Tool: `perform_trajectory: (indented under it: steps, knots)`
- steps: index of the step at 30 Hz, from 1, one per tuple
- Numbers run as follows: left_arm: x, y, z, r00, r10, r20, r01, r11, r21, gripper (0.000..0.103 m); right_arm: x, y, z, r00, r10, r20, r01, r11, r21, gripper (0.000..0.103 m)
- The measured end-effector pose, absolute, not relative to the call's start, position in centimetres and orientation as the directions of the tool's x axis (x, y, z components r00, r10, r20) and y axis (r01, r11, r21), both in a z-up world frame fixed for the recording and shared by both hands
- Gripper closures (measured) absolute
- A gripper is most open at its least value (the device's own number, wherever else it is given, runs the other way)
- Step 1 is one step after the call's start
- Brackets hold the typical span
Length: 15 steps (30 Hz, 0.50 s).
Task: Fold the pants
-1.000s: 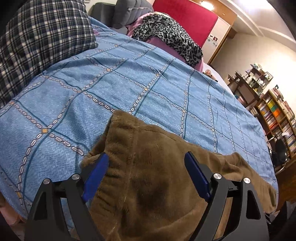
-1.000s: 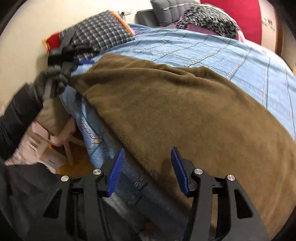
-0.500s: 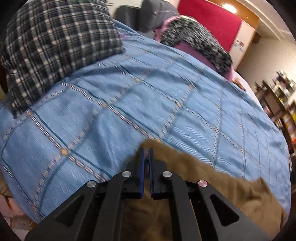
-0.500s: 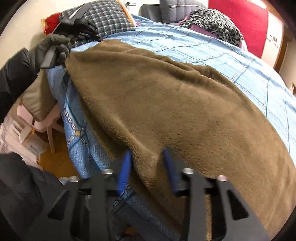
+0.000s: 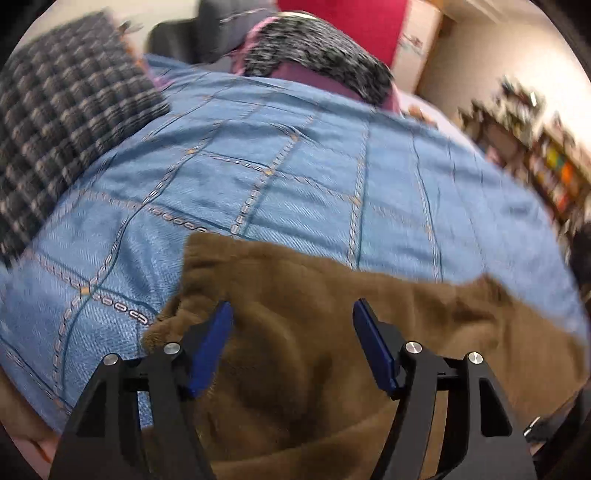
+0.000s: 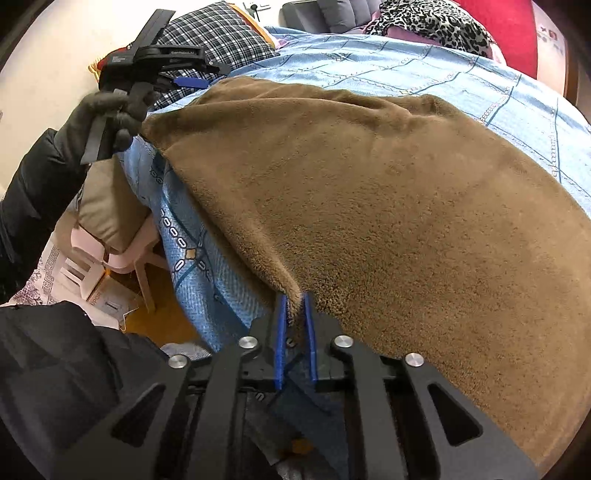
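Bed [image 6: 424, 62] under blue patterned bedspread, largest item. Brown fleece pants [image 6: 369, 192] spread flat across bedspread, near edge hanging at bed side. Dark checked pillow [image 5: 62, 122] and leopard-print cloth [image 6: 428, 20] at far end. Left tool [image 5: 291, 332] above pants corner, jaws spreading, blue pads clear of fabric; view blurred. Right tool [image 6: 294, 321] at pants' lower edge, fold of fleece pinched between blue pads, jaws easing apart. Gloved hand [image 6: 107, 122] on left tool's handle.
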<state>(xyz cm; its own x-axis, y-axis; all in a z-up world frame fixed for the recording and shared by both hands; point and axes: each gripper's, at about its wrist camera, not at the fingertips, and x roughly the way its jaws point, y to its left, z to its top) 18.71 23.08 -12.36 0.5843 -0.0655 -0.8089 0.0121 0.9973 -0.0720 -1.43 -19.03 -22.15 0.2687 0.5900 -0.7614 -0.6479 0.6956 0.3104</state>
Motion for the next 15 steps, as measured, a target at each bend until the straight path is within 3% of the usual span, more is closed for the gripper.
perform_trajectory:
  steps: [2,3,7,12,14,15]
  knots:
    - [18.8,21.9,-13.1,0.57,0.039,-0.82,-0.003,0.999,0.045,0.035,-1.5,-19.1,-21.7,0.288,0.596,-0.75,-0.652,0.696,0.302,0.06]
    - [18.9,21.9,-13.4,0.563,0.059,-0.824,-0.014,0.998,0.062,0.035,-1.7,-19.1,-21.6,0.298,0.593,-0.748,-0.651,0.699,0.295,0.059]
    - [19.6,23.9,-14.0,0.561,0.026,-0.827,-0.094,0.995,-0.032,0.035,-1.7,-19.9,-21.0,0.316,0.603,-0.732,-0.631,0.71,0.312,0.059]
    - [21.5,24.9,-14.4,0.536,-0.02,-0.844,-0.079,0.994,-0.074,0.035,-1.4,-21.0,-20.4,0.324,0.636,-0.701,-0.605,0.709,0.364,0.059]
    - [22.3,25.2,-14.7,0.516,-0.051,-0.855,-0.07,0.992,-0.101,0.051,-1.2,-21.3,-20.2,0.332,0.639,-0.694,-0.598,0.712,0.369,0.059]
    - [22.6,25.2,-14.9,0.507,-0.055,-0.86,-0.07,0.992,-0.104,0.068,-1.2,-21.3,-20.1,0.338,0.638,-0.692,-0.595,0.715,0.368,0.059]
